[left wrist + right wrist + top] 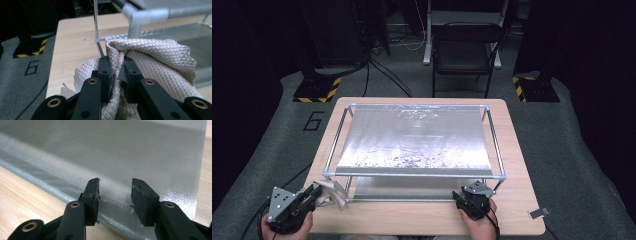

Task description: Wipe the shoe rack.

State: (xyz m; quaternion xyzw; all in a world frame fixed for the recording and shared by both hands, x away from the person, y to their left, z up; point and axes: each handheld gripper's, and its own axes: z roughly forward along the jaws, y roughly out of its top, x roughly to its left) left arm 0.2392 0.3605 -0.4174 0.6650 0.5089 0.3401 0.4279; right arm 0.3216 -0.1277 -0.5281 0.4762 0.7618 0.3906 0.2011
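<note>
Beige cloth (pixel 150 57), one piece, is pinched in the left tool (pixel 115 72) at the table (pixel 422 220) corner; the right tool (pixel 115 192), level, stands spread over one silver sheet (pixel 125 152).

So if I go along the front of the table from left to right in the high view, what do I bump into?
Left claw → crumpled beige cloth pinched in it → silvery sheet under the metal frame → right claw → small grey clip on the floor.

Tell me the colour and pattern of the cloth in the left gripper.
Beige cloth, woven in a fine diamond grid; clearest in the left gripper view.
</note>
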